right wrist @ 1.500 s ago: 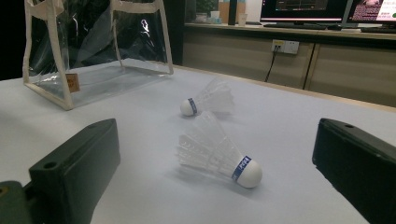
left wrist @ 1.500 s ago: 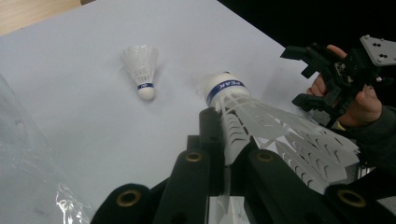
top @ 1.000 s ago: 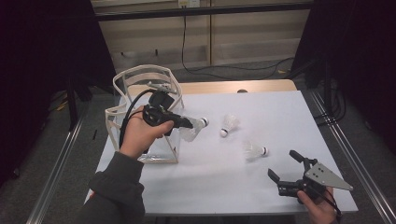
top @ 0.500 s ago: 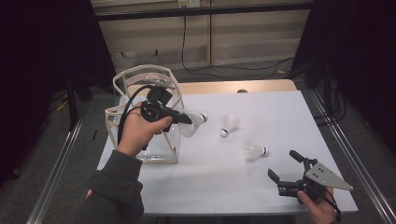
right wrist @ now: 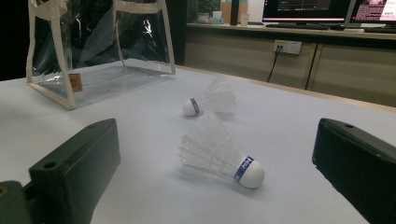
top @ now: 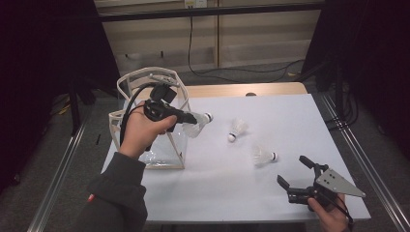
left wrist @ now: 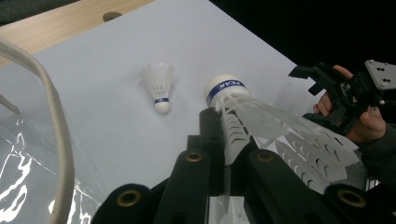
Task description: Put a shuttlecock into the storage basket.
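Left gripper [top: 186,117] clamped on white feathered shuttlecock [left wrist: 261,116] beside clear plastic tote bag [top: 167,147]; right gripper [top: 297,176] jaws apart, low over white table [top: 290,121].

overhead light falls bright on the white table [top: 270,125] while the surroundings stay dark; soft shadows, glare on the clear bag [right wrist: 93,46], near fingers [left wrist: 196,177] blurred.
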The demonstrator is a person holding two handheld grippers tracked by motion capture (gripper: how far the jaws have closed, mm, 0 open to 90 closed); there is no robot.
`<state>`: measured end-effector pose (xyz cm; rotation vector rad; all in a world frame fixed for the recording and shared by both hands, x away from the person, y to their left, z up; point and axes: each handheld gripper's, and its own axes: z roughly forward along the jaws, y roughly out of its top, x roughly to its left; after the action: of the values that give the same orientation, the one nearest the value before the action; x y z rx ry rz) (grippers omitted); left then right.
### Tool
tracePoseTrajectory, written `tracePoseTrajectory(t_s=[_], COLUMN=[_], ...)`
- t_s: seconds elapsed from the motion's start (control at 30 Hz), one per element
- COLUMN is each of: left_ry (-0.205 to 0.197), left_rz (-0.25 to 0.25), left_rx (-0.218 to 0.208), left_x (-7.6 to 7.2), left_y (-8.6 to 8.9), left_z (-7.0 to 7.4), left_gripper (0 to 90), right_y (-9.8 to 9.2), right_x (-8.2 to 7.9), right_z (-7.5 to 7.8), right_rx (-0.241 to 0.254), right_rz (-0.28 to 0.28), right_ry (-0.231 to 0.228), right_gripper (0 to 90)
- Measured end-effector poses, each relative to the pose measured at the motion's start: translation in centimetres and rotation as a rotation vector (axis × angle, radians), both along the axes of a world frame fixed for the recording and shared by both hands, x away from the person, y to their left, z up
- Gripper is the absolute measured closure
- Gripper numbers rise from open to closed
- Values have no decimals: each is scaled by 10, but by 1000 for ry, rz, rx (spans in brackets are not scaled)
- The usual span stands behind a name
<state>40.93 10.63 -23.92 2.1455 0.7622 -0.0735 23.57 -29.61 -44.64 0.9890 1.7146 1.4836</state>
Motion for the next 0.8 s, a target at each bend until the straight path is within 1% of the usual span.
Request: tracePoseTrajectory(t_s=[0.27,0.47,0.53,0.57,0.67,0.73,0.8], left_ry=[1,5,4,3,6,5,5], left_rz=[19,25,23,28,35,44,40], left_rx=[1,-1,6,11,2,6,8], left_x=[4,7,9,9,11,12,13], left_y=[1,2,3,3,4,4,5], left_z=[3,5,6,6,7,7,7], left_gripper=[895,896,895,895,896,895,895], right_y=[0,0,0,0,0,0,0], right_x=[0,0,0,0,0,0,0], right_z=[0,0,0,0,0,0,0], right_rx=[3,3,4,4,4,2,4], right_rz=[2,2,2,1,2,3,3], right_ry=[0,0,-1,0,0,-1,0], right_gripper=[7,7,7,7,7,7,7])
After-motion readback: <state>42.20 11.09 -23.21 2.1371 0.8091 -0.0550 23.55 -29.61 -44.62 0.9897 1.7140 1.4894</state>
